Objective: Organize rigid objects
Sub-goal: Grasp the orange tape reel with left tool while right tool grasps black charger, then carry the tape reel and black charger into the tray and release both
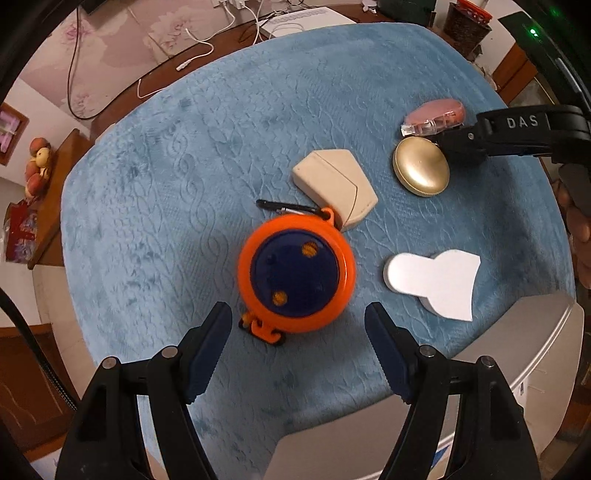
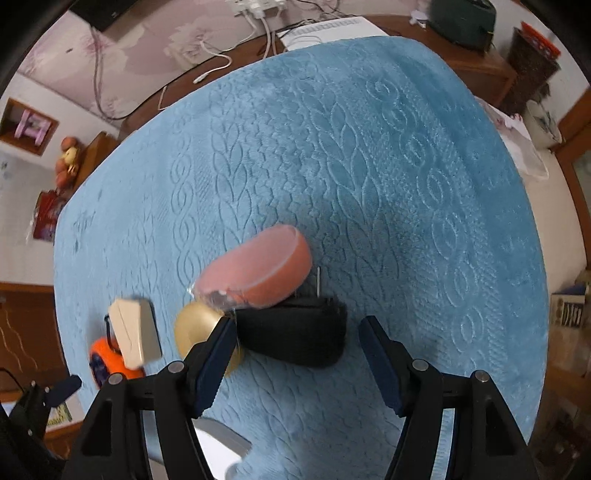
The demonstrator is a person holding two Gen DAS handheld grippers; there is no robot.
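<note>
Both tools, left [image 1: 297, 325] and right [image 2: 295, 339], point down, jaws apart.

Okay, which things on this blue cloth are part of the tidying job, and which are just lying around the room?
For the job:
orange round case
beige box
gold disc
pink puck
black pouch
white flat cutout

Just lying about:
white cables
fruit
dark basket

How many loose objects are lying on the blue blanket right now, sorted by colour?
Orange and navy round case with clip: 1
Beige angular plastic box: 1
Gold domed oval compact: 1
Pink round puff in clear wrapper: 1
White flat foam cutout: 1
Black rounded block: 1
Total: 6
</note>
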